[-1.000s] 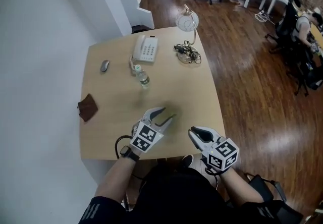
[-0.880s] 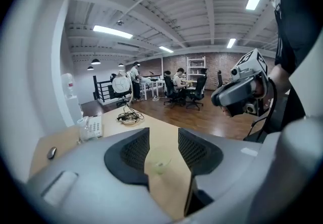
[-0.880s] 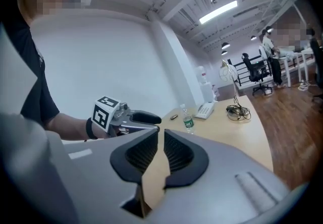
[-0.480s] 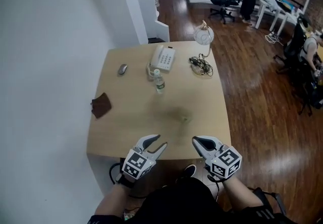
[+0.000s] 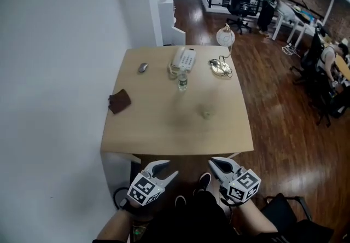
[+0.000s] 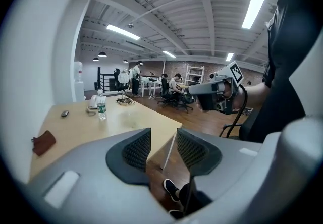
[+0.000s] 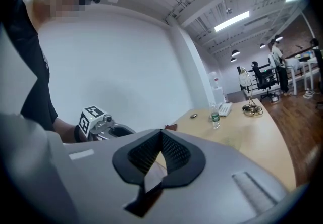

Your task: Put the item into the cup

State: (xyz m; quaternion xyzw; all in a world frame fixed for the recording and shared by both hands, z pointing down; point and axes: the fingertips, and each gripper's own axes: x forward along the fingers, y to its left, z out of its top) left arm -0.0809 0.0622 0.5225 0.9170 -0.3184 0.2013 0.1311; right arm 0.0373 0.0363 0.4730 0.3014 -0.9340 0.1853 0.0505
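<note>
left tool [image 6: 164, 133]: held clear of the bench [image 5: 164, 127], low in the head view; jaws were parted, with nothing between them.
right tool [image 7: 161, 132]: tips were seen touching, and nothing was gripped.
cup [image 5: 206, 114]: taken to be the small pale blur right of centre on the bench, well apart from both tools.
item: not made out; whether it lay in the cup could not be told.
handling: cup was judged light, thin-walled and easily tipped; best taken gently, low on its wall.

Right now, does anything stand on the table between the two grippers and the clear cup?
Nothing visible does. The left gripper and right gripper hang off the near edge of the table; only bare wood lies between that edge and the cup. The bottle stands beyond it.
</note>
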